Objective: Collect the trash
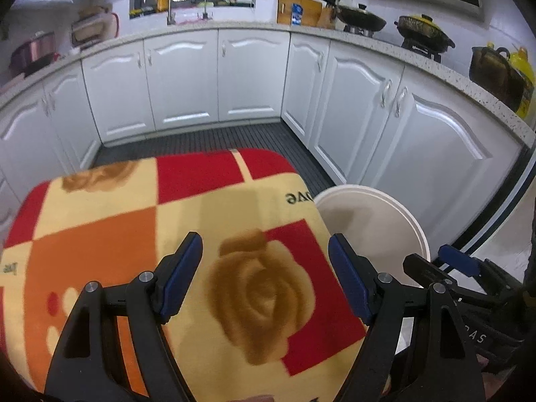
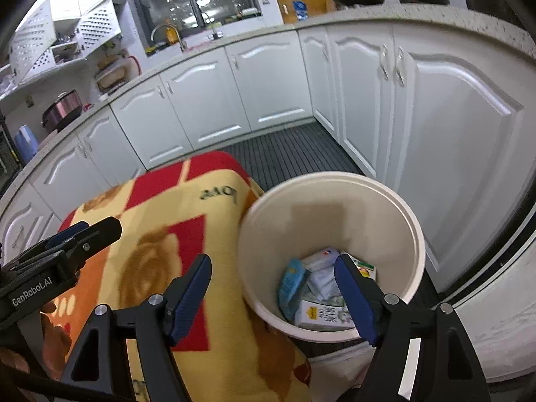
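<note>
My right claw's finger [image 2: 355, 296] covers part of the trash [image 2: 313, 293] in the bin [image 2: 335, 184] — labels too blurred to read.

Both the left claw [image 1: 264, 278] and the right claw [image 2: 273, 296] tilt downward, jaws spread, gripping nothing.

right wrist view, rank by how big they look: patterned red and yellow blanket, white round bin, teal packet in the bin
1. patterned red and yellow blanket
2. white round bin, nearly as large
3. teal packet, clearly smallest
</note>
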Demonstrator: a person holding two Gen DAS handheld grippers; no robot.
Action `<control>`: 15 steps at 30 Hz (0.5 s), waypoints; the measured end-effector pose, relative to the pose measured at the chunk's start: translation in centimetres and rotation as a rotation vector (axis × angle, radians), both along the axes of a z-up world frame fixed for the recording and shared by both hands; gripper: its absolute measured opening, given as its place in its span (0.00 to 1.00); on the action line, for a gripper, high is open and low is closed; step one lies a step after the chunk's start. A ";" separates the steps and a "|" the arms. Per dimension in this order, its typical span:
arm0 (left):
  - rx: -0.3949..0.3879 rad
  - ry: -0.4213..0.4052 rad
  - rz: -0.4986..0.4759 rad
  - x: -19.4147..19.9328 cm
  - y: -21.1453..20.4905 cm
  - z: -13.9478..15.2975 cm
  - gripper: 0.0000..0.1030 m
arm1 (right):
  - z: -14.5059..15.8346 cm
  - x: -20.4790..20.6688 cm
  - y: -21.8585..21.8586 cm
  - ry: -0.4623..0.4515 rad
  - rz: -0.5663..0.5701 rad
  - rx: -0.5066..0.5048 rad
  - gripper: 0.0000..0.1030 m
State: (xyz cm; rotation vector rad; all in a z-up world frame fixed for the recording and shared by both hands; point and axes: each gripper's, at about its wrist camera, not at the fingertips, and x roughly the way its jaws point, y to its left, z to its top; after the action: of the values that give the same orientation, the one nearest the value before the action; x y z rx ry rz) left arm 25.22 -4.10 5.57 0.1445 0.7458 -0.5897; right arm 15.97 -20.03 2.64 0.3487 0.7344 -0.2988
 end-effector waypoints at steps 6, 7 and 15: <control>-0.030 -0.050 0.007 -1.5 1.4 1.5 0.75 | 2.0 -0.7 1.7 -0.034 -0.005 -0.057 0.74; -0.035 -0.060 0.009 -1.8 1.5 1.8 0.75 | 2.5 -1.0 1.9 -0.045 -0.010 -0.067 0.77; -0.072 -0.115 0.001 -3.7 2.1 3.7 0.75 | 6.2 -2.8 3.9 -0.116 -0.030 -0.203 0.82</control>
State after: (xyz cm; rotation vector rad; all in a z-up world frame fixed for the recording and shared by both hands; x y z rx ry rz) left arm 21.48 -1.97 9.24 0.1103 0.6129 -0.6018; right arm 13.18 -16.16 8.79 0.1835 0.5797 -0.3750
